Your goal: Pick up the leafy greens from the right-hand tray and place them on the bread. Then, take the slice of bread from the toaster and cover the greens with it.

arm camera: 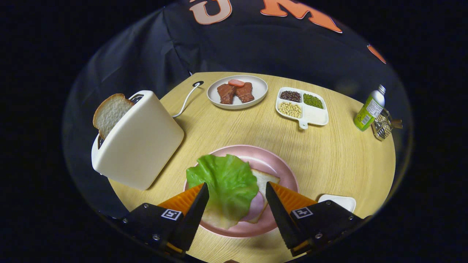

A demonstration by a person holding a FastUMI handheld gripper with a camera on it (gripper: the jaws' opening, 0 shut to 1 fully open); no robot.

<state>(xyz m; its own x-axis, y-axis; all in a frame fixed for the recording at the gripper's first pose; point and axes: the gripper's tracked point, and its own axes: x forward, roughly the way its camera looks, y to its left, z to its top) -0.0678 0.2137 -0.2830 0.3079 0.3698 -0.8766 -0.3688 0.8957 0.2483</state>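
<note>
A green lettuce leaf (223, 182) lies on a slice of bread (266, 179) with a pink slice of ham (256, 206), all on a pink plate (281, 164). My gripper (237, 187) hovers over the plate, open, its fingers on either side of the leaf and not touching it. A second slice of bread (109, 113) sticks up out of the white toaster (140, 142), which stands beyond the fingers to the left.
A white plate (256, 91) with brown meat pieces sits at the back of the round wooden table (340, 157). A divided white dish (314, 115) holds beans and grains. A green bottle (369, 109) and a wire basket (383, 126) stand at the far right. A small white tray (338, 201) lies just right of the fingers.
</note>
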